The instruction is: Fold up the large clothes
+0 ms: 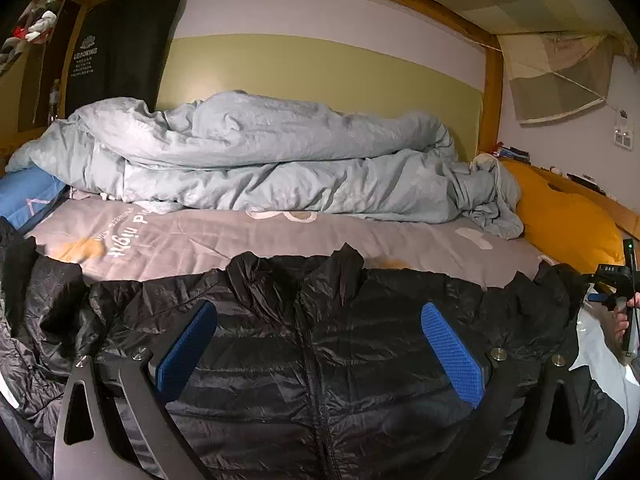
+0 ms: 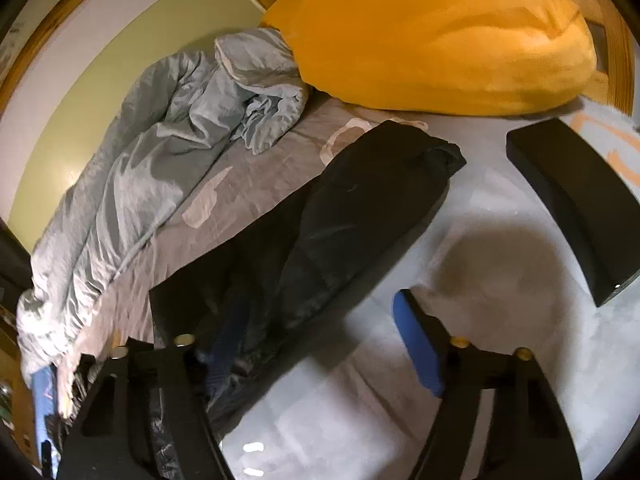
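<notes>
A black quilted puffer jacket (image 1: 328, 360) lies spread face up on the bed, zipper running down its middle, collar at the far edge. My left gripper (image 1: 320, 344) is open above the jacket's chest, its blue pads on either side of the zipper. In the right wrist view the jacket's sleeve (image 2: 352, 208) stretches out over the sheet. My right gripper (image 2: 312, 344) is open, with its left finger over the sleeve's near part and its right blue pad (image 2: 420, 348) over pale fabric. The right gripper also shows at the far right of the left wrist view (image 1: 622, 296).
A crumpled pale blue duvet (image 1: 260, 160) lies along the wall side of the bed. A yellow pillow (image 2: 440, 36) sits at the head end. The grey printed sheet (image 1: 240, 236) is beyond the jacket. A black flat object (image 2: 572, 208) lies at right. A wooden frame (image 1: 494, 92) surrounds the bed.
</notes>
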